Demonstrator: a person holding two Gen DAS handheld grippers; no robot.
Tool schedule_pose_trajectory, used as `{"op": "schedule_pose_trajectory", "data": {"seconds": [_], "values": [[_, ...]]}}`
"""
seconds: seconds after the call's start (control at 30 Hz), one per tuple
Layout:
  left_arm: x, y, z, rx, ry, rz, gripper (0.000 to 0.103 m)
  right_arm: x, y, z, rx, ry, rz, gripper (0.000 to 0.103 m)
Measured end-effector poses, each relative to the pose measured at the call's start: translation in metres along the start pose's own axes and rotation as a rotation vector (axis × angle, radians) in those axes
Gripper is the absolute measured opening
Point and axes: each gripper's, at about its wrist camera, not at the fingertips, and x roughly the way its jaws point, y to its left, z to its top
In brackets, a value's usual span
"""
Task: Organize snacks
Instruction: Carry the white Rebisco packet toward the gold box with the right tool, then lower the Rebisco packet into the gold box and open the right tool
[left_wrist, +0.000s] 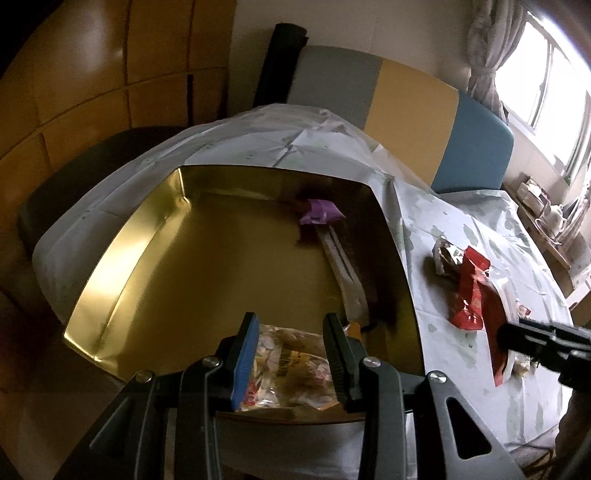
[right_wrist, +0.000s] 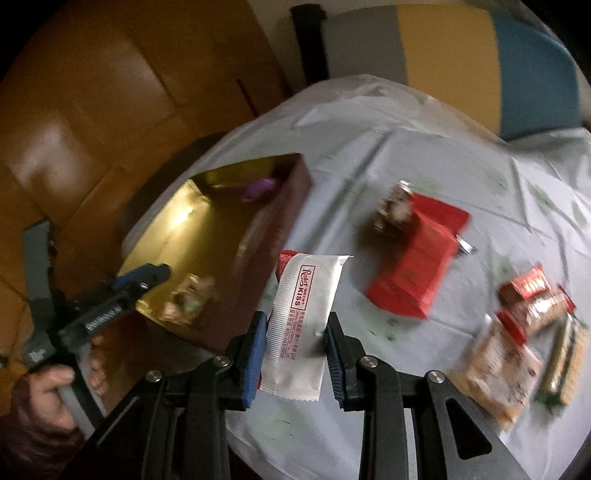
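White foil snack packet (right_wrist: 301, 325) is clamped in my right tongs (right_wrist: 295, 341), above the table (right_wrist: 369, 424). Left tongs (left_wrist: 290, 354) straddle a clear candy bag (left_wrist: 291, 369) in the gold box (left_wrist: 122, 243); can't tell if gripping. Next: drop the packet into that box.

We see the right wrist view smeared: the snack packets (right_wrist: 517, 332) at its right edge blur too much to read. In the left wrist view, the right gripper (left_wrist: 506, 338) is cut off by the frame edge, its fingertips buried in the red wrapper (left_wrist: 471, 295). The clear bag (left_wrist: 291, 365) is partly hidden behind the left gripper's (left_wrist: 291, 349) fingers.
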Motion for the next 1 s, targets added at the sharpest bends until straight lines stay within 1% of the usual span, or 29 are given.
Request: {"op": "schedule_pose_trajectory", "data": {"seconds": [0.3,0.47,0.73,0.87,1.0], "values": [[-0.003,0.014,0.0,-0.023,-0.008,0.019,0.036,0.021,0.055,0.043,-0.122,-0.005,0.061,0.031],[-0.002,0.022,-0.001,-0.041,-0.004,0.029,0.036,0.035,0.078,0.055,-0.157,-0.002,0.077,0.031],[0.002,0.029,-0.004,-0.059,0.008,0.036,0.036,0.062,0.089,0.072,-0.159,0.011,0.069,0.032],[0.002,0.03,-0.006,-0.061,0.012,0.039,0.036,0.083,0.092,0.077,-0.148,0.039,0.049,0.032],[0.002,0.03,-0.006,-0.06,0.013,0.038,0.036,0.096,0.093,0.082,-0.133,0.063,0.068,0.034]]}}
